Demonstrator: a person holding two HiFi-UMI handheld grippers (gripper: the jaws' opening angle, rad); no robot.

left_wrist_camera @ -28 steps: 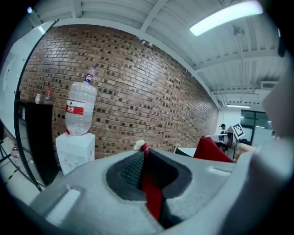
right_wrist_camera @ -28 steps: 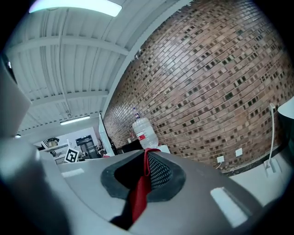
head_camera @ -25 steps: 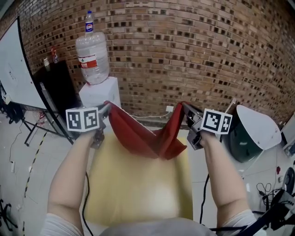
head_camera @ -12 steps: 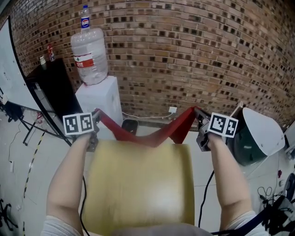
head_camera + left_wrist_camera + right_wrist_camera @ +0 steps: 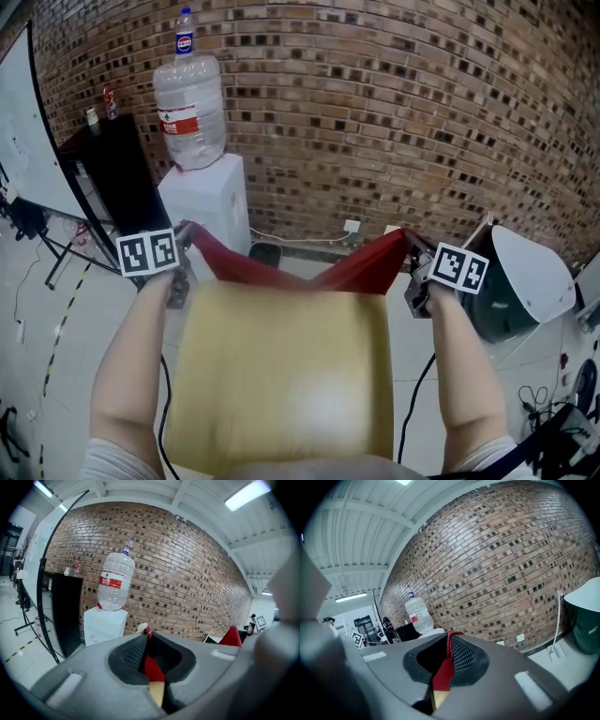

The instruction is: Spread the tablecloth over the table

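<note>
tablecloth (image 5: 264, 270): red, strung across far edge, mid sags | table (image 5: 281, 375): tan top, uncovered

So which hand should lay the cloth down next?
Neither alone: left tongs and right tongs each pinch a corner of the red tablecloth, level at the far edge. Lower both together.

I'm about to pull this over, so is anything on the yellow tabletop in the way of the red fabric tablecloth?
Nothing visible does. The left gripper and right gripper pinch the red fabric tablecloth beyond the far edge; the yellow tabletop looks bare.
</note>
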